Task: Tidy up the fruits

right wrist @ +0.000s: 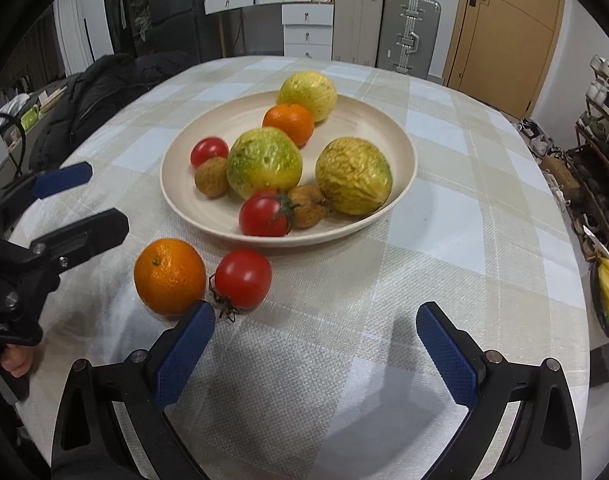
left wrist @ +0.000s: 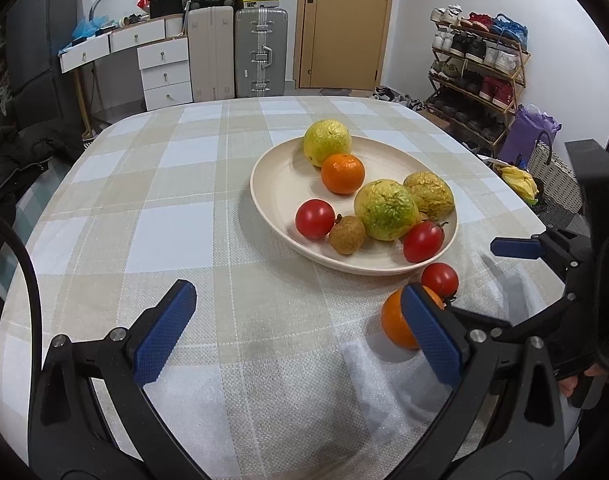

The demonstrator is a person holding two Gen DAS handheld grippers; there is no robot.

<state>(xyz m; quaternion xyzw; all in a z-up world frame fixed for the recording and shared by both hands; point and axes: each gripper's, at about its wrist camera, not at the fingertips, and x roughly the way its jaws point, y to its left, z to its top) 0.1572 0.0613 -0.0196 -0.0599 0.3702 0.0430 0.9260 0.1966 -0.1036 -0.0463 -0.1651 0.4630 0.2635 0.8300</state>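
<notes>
A cream plate point(left wrist: 276, 184) point(right wrist: 184, 184) on the checked tablecloth holds several fruits: yellow-green passion fruits, an orange, two tomatoes and small brown fruits. A loose orange point(left wrist: 396, 324) point(right wrist: 169, 276) and a loose tomato point(left wrist: 439, 278) point(right wrist: 243, 278) lie on the cloth just in front of the plate. My left gripper point(left wrist: 300, 328) is open and empty; its right finger stands in front of the loose orange. My right gripper point(right wrist: 316, 340) is open and empty, just behind and to the right of the loose tomato. Each gripper shows in the other's view, at its edge.
The round table point(left wrist: 144, 200) has a plaid cloth. Beyond it stand suitcases point(left wrist: 260, 52), a drawer unit point(left wrist: 164, 72), a door and a shoe rack point(left wrist: 480, 64). A dark jacket point(right wrist: 104, 92) lies on a chair at the left. Bananas point(right wrist: 608, 284) sit in a basket at the right.
</notes>
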